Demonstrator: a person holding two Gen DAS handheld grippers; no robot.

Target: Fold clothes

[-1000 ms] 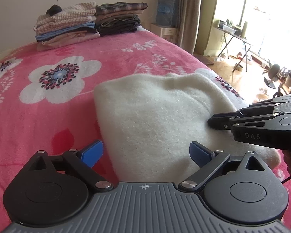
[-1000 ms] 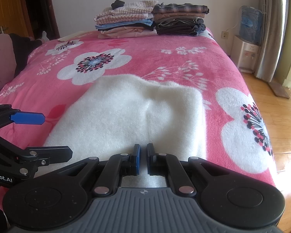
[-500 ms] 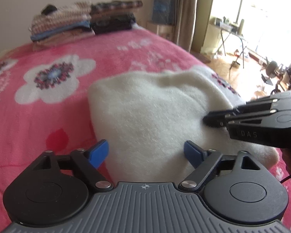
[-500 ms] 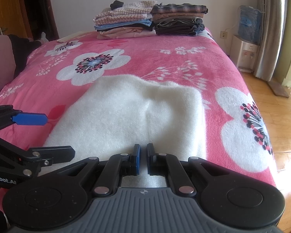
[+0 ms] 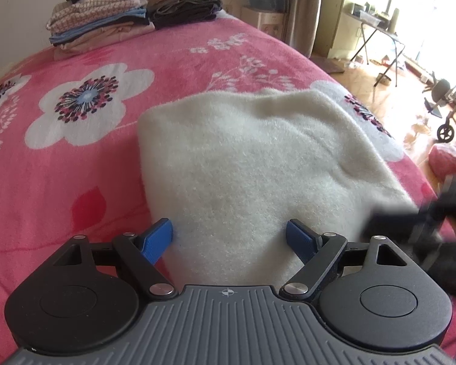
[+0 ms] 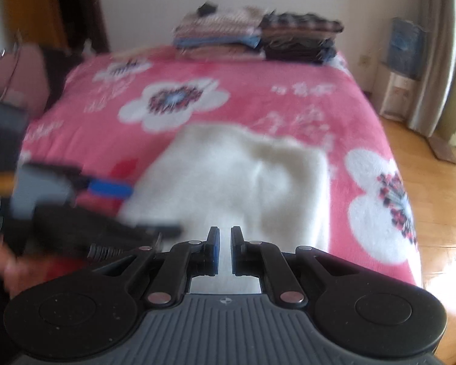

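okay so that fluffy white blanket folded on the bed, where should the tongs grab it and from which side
Probably the near edge of the white blanket, coming in low from the foot of the bed. That edge is a thick, soft folded stack, and the open left tongs already straddle it. The right tongs, just opening with nothing between them, could take the near right corner.

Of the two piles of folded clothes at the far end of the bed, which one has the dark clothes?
The right-hand pile, topped by a plaid piece over black and brown layers. The left-hand pile beside it is pale: checked cream, blue and beige, with a small black item on top.
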